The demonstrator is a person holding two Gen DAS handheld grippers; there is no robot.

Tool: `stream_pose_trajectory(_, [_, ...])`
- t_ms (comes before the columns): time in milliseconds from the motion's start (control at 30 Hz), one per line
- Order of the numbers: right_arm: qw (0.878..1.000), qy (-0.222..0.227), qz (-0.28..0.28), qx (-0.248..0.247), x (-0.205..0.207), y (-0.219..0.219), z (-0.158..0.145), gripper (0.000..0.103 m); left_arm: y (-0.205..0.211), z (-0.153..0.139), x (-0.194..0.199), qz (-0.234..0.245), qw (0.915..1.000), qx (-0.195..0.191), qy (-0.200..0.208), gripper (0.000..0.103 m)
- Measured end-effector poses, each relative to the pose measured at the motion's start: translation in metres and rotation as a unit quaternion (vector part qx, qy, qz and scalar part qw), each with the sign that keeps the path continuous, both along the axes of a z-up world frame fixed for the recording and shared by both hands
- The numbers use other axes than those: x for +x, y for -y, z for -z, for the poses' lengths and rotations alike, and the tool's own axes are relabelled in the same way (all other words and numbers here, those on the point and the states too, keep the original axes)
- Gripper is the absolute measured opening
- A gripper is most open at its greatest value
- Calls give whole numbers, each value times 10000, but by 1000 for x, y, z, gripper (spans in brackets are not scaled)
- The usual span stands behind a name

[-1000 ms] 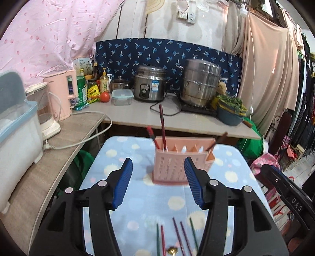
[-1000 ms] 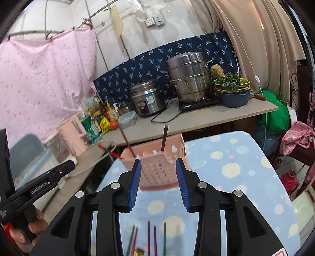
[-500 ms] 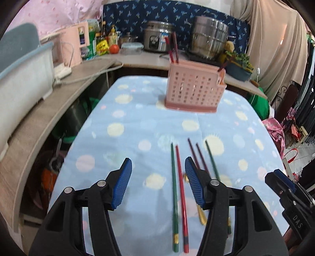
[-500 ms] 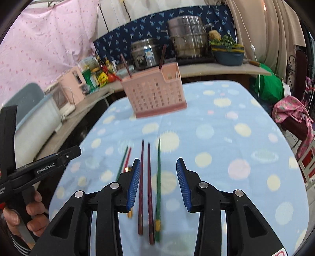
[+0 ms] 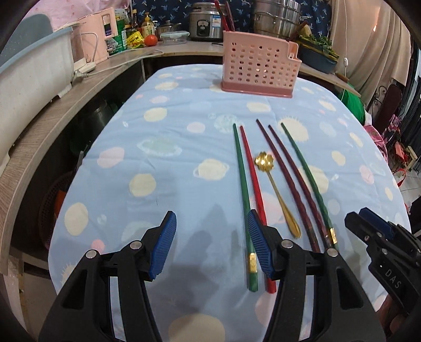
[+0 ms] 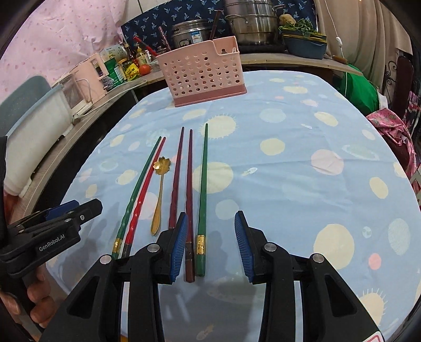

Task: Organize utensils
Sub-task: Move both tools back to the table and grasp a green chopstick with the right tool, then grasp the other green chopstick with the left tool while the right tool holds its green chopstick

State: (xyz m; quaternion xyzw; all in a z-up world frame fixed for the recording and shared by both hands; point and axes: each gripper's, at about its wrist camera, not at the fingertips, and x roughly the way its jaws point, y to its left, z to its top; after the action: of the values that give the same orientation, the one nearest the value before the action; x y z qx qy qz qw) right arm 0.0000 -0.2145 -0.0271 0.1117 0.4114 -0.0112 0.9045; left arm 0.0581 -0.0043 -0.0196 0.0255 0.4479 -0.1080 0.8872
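Note:
Two green chopsticks [image 5: 242,179] [image 6: 202,184], a red one [image 5: 254,179], two maroon ones [image 6: 176,179] and a gold spoon [image 5: 276,189] lie side by side on the blue dotted tablecloth [image 5: 158,157]. Beyond them stands a pink perforated holder [image 5: 259,71] with a few chopsticks in it. My left gripper [image 5: 210,214] hangs open just left of the leftmost green chopstick, with only cloth between its fingers. My right gripper [image 6: 211,214] is closing slightly; the thick ends of the rightmost green and a maroon chopstick lie under its gap, untouched by the pads.
A wooden counter [image 5: 52,123] wraps the left and far sides, holding a white and blue box [image 5: 31,68], a pink kettle [image 5: 94,39], a rice cooker [image 5: 205,23], a steel pot [image 6: 252,23] and a bowl of greens [image 6: 305,42]. A person's hand [image 6: 36,294] grips the left tool.
Both grippers have come down and tilted toward the table. The holder has slid to the top of both views and the loose chopsticks and spoon now fill the middle.

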Motion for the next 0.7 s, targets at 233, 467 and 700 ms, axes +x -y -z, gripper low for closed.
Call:
stream_pose_trajectory(233, [9998, -173, -128, -18, 2, -7, 13, 19, -1, 10, -3, 15, 9999, -11, -127, 53])
stream_pose_trajectory(467, [9994, -275, -189, -40, 2, -10, 22, 13, 1, 18, -6, 73, 9997, 12, -236, 53])
stream_pose_trajectory(700, [9992, -276, -204, -201, 0, -13, 25, 9, 3, 23, -9, 144, 9995, -4, -290, 59])
